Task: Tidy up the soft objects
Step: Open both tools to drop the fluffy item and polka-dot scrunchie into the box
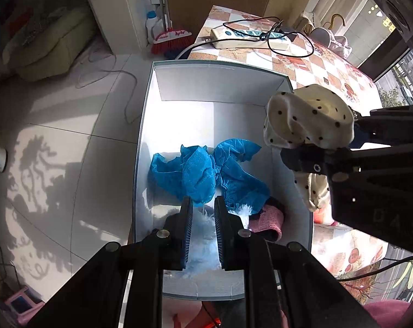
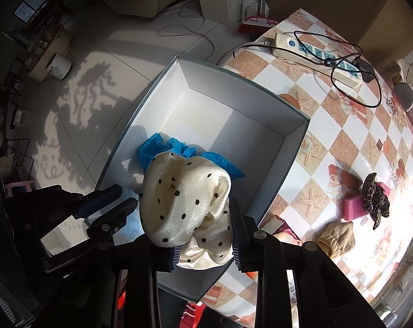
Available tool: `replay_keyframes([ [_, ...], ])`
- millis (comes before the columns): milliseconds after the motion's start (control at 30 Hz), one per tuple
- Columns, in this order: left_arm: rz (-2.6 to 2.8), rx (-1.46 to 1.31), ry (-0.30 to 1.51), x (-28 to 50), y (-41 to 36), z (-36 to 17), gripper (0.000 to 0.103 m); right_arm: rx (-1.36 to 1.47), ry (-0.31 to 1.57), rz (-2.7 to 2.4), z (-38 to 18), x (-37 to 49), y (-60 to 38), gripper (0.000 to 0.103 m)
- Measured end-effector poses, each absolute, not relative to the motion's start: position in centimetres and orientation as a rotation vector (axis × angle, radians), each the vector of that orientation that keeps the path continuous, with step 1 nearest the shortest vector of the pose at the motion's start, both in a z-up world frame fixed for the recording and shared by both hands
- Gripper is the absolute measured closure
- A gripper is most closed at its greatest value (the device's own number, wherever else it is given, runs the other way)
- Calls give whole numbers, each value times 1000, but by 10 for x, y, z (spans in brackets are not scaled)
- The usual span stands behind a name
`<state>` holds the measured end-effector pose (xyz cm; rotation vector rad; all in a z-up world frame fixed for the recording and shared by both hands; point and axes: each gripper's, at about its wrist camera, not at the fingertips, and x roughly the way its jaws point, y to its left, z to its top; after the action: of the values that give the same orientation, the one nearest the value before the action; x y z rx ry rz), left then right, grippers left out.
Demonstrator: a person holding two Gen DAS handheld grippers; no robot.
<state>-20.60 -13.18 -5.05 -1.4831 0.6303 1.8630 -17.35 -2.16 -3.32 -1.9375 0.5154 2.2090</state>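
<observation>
A white power strip [image 2: 317, 54] lies on the checkered tablecloth [image 2: 329, 142]; a red broom [image 1: 171, 41] stands beyond.

The left tool [image 1: 203, 205] points downward, its two blue-padded fingers [image 1: 186, 232] parallel and set a little apart with nothing clamped between them; a narrow gap stays open from tips to base. The right tool [image 2: 203, 232] comes in from the right at a higher level, its black body crossing the left wrist view nearly sideways. Its fingers [image 2: 236, 243] stand wider apart than the left pair and press on a bunched polka-dot cloth [image 2: 184, 199] from both sides, holding it in the air.
</observation>
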Motion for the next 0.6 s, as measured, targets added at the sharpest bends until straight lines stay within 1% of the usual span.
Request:
replay_keyframes([
  [33,1863,-1486,626,-208,-130,-50,75,-1931,513,2210,-33,-175,-20,73],
  [100,1871,-1490,612,-210,-129,-48,26,-1928,525,2210,-32,-178,-17,73],
  [133,1877,-1485,600,-210,-129,-46,19,-1929,535,2210,-32,-178,-16,68],
  [167,1881,-1479,590,-210,-129,-45,17,-1926,539,2210,-31,-179,-15,63],
  [200,1876,-1479,588,-210,-129,-45,16,-1919,542,2214,-30,-179,-14,48],
  [233,1874,-1481,587,-210,-129,-46,14,-1907,545,2220,-29,-178,-13,35],
  [267,1880,-1479,584,-209,-129,-46,9,-1895,547,2222,-27,-178,-11,31],
  [333,1888,-1484,572,-209,-130,-47,2,-1895,563,2207,-28,-177,-9,19],
  [367,1887,-1494,561,-209,-130,-48,0,-1899,576,2193,-29,-176,-7,17],
  [433,1876,-1520,546,-210,-130,-50,0,-1904,605,2165,-31,-173,-3,3],
  [467,1870,-1530,547,-210,-129,-51,0,-1901,622,2155,-32,-171,0,1],
  [600,1859,-1531,574,-205,-124,-51,0,-1893,660,2119,-31,-161,9,1],
])
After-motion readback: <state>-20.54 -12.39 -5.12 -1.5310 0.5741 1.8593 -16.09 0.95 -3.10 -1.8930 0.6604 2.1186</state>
